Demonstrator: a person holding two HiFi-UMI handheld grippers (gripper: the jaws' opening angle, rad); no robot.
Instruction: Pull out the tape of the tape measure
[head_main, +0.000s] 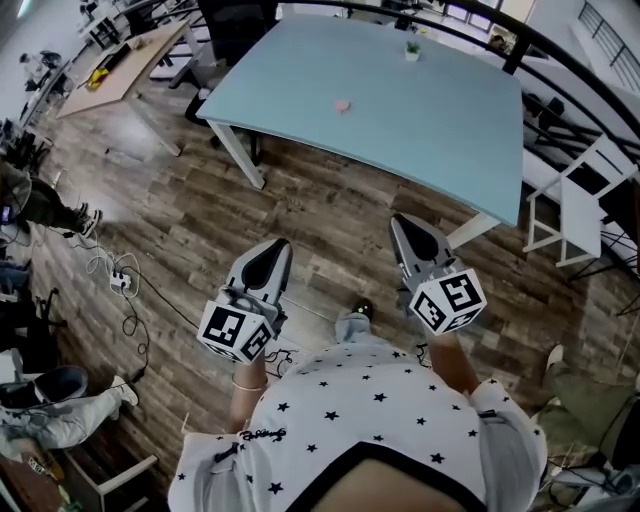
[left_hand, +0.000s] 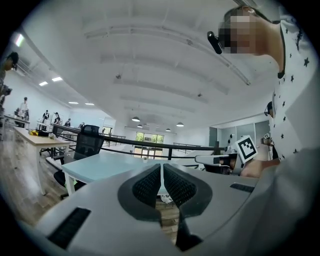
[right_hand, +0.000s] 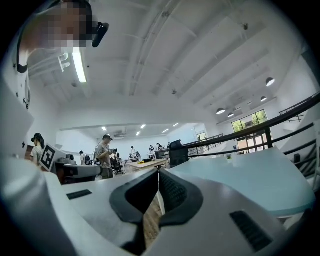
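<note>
I have both grippers held out level over the wooden floor (head_main: 330, 225), on the near side of the light blue bench (head_main: 450, 130) and well apart from its near edge. The left gripper (head_main: 279, 245) has its jaws closed right together, the ribbed black pads meeting in its own view (left_hand: 162, 169), and there is nothing between them. The right gripper (head_main: 401, 221) is the same, with its pads pressed against each other (right_hand: 158, 176) and empty. Both point toward the bench, the right one nearer its right-hand near corner, the left one nearer the middle of the near edge. On the bench, about at the middle of the top, lies a small pink object (head_main: 343, 104). It is too small for me to tell whether it is the tape measure, and neither gripper is near it. A little potted plant (head_main: 412, 48) stands at the far edge of the bench. A black office chair (head_main: 235, 25) sits behind the bench's far left corner, a white chair (head_main: 575, 215) stands just off its right end, and a black railing (head_main: 560, 62) curves round beyond it.
</note>
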